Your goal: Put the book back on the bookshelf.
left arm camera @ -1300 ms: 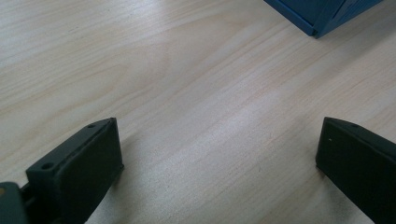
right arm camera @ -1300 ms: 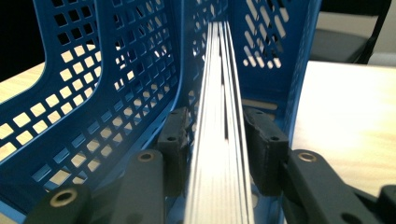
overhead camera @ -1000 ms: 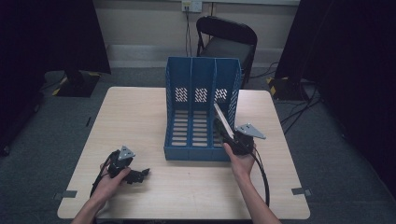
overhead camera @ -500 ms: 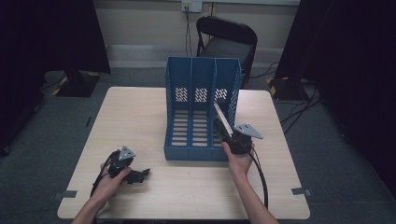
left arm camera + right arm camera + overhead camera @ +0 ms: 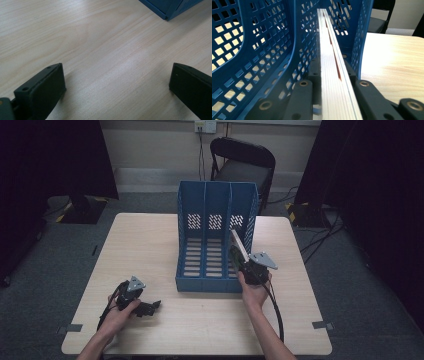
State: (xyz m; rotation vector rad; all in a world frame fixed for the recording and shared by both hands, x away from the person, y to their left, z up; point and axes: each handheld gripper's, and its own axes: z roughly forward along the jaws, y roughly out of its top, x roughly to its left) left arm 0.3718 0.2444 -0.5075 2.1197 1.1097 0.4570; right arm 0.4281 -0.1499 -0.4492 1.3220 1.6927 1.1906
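Gripping a book (image 5: 332,75) edge-on, our right gripper (image 5: 246,261) has just been closing its jaws, and now they clamp it, the book leaning in the rightmost bay of the blue file rack (image 5: 200,220). We judge this as the grasp step of lifting it out or seating it. Next comes a straight pull or push along the bay, while our left gripper (image 5: 115,85) rests wide open and empty on the table (image 5: 100,45).

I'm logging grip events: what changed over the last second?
The right gripper has just been closing its jaws onto the book in the blue file rack's right-hand slot. Both hands, the rack and the open left gripper kept their places.
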